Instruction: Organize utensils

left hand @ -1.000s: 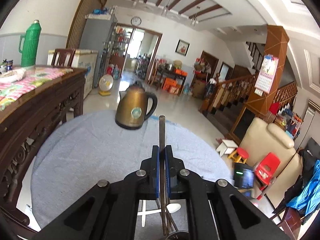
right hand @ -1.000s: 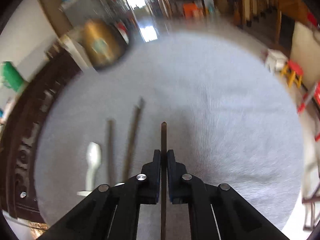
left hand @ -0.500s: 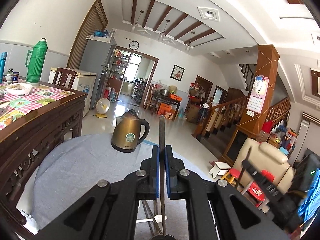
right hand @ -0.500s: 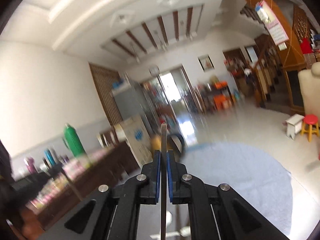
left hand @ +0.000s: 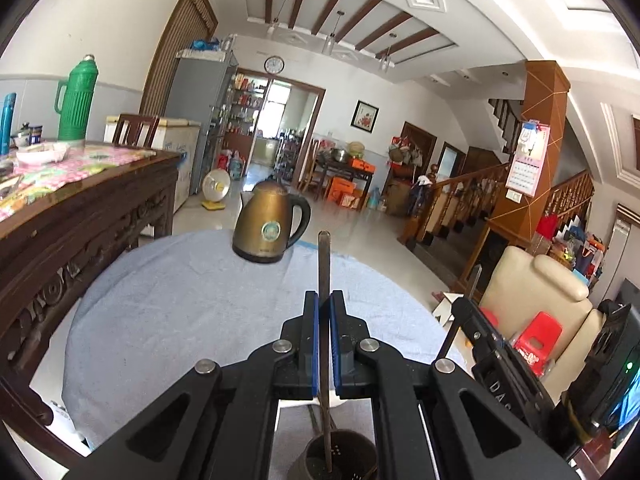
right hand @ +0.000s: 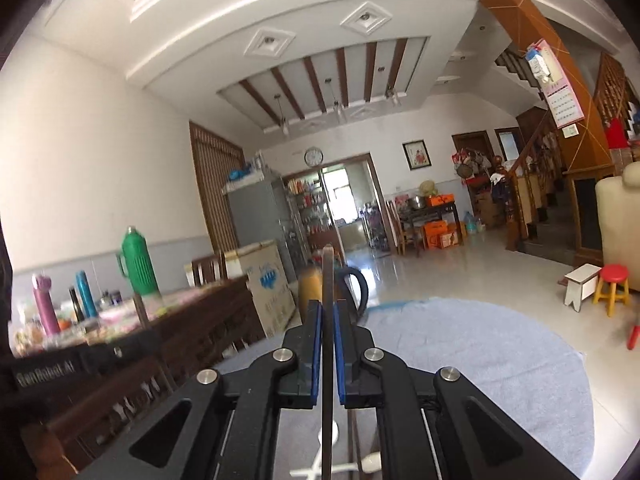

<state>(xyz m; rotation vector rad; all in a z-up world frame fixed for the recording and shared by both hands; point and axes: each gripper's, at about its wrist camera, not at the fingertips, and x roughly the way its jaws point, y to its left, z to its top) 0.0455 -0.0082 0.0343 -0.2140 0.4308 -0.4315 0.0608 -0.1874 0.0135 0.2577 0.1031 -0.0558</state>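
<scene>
The right gripper (right hand: 328, 320) has levelled out since a moment ago, fingers pinching a chopstick (right hand: 327, 280) upright. The left gripper (left hand: 323, 312) pinches another chopstick (left hand: 323, 264), its lower end now inside the dark holder (left hand: 340, 456) on the bench (left hand: 168, 308). Brass kettle (left hand: 270, 226) stands beyond; white spoon (right hand: 370, 460) lies below.

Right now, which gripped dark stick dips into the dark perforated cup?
The dark stick in the left gripper; the right gripper's stick ends above a white spoon instead.
</scene>
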